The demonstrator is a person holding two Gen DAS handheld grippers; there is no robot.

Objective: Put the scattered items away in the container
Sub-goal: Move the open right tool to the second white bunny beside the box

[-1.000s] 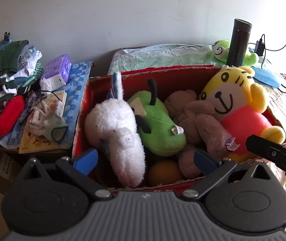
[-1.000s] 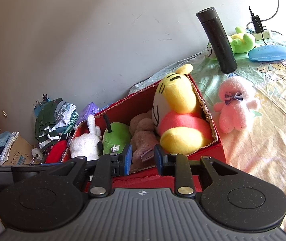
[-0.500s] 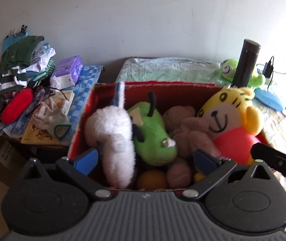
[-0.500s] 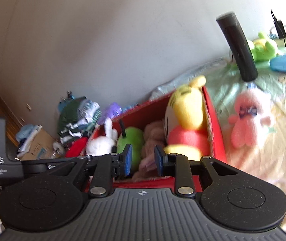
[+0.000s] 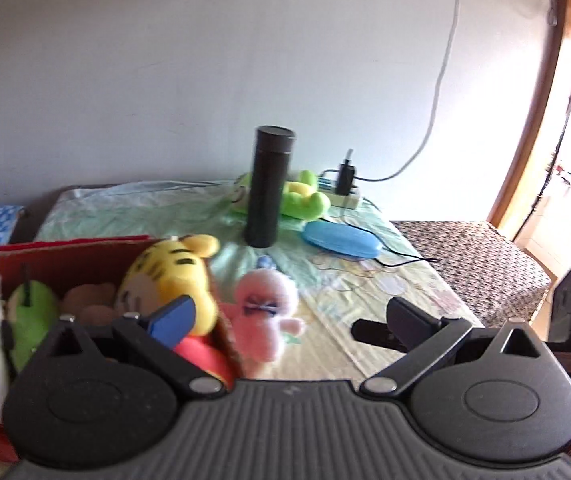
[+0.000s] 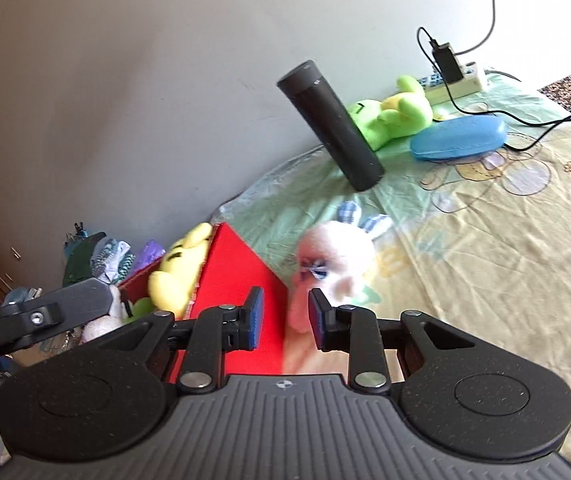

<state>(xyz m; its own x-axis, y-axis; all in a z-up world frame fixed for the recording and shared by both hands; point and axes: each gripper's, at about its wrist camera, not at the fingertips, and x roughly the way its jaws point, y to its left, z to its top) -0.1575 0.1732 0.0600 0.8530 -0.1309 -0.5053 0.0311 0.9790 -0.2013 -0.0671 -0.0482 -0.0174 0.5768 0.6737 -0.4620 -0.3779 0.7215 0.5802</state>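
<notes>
A red cardboard box [image 5: 65, 258] holds a yellow tiger plush [image 5: 169, 276], a green plush [image 5: 31, 316], a brown plush and a white plush. A pink bunny plush [image 5: 263, 312] lies on the bedsheet just right of the box; it also shows in the right wrist view [image 6: 335, 268]. My left gripper [image 5: 289, 316] is wide open and empty, over the box's right end and the bunny. My right gripper [image 6: 283, 318] is narrowly open and empty, close before the bunny and the box corner [image 6: 241, 276].
A black flask [image 5: 269, 192] stands on the sheet behind the bunny. A green frog plush [image 5: 305, 200], a blue case [image 5: 341, 240] and a power strip with cables [image 5: 345, 196] lie near the wall. Clothes are piled left of the box [image 6: 101, 256].
Both grippers have swung right, from facing the box to facing the pink bunny and the bed. The right gripper has moved closer to the bunny, its jaws slightly wider.
</notes>
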